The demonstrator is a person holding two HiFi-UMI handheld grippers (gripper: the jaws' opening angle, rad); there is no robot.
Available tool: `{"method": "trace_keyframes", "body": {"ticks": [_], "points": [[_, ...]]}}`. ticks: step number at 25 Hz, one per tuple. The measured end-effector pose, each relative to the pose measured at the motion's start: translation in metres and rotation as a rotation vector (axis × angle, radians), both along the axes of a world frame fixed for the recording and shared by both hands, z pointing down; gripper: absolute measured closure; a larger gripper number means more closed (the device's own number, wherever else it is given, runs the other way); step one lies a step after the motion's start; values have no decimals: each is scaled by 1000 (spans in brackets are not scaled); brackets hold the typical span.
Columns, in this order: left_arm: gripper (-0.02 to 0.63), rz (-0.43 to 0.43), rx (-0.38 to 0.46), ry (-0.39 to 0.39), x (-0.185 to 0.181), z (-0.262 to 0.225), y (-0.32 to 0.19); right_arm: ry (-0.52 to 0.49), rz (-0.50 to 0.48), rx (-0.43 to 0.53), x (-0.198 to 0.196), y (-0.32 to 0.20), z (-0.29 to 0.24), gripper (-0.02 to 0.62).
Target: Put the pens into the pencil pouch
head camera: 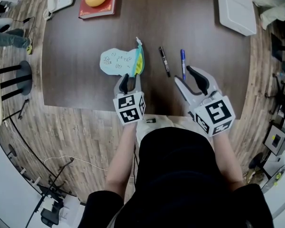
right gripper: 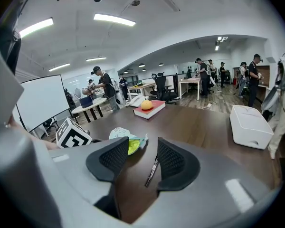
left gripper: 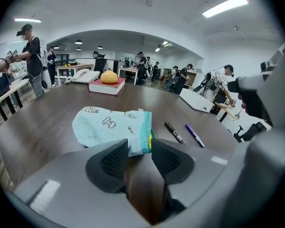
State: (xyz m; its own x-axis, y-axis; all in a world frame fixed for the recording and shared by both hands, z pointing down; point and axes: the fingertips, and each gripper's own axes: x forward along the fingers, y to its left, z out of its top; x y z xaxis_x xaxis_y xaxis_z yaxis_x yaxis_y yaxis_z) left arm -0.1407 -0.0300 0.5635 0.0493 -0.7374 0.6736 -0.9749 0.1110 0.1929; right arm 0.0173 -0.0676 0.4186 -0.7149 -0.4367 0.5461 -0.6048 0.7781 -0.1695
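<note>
Table (head camera: 85, 87) bears black pen (head camera: 165, 61) and blue pen (head camera: 183, 64) outside the pencil pouch (head camera: 116, 61); left gripper (left gripper: 139, 146) loosely straddles its edge, right gripper (right gripper: 142, 150) gapes empty.

pencil pouch (head camera: 118, 61) on table (head camera: 80, 42) | black pen (head camera: 164, 61), blue pen (head camera: 183, 63) beside it

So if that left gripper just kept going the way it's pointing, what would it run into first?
The pencil pouch: its striped open end lies right at the tips of the left gripper's open jaws. Whether they already touch it is unclear. The black pen and blue pen lie further right.
</note>
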Motion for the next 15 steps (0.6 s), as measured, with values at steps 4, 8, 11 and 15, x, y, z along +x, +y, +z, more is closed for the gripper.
{"method": "trace_keyframes", "body": {"ticks": [4,8,11,15], "points": [[496,8,-5,1,-1,2,-1,0,1,-6,-2,-2,1,422],[525,12,-13,9,-2,3,-2,-3,4,-8,-3,-5,1,422],[534,8,-13,25,-2,2,-1,-6,7,-8,-2,-5,1,422],[546,2,-4,51,-1,-2,-3,-12,10,-8,-1,-7,1,422]]}}
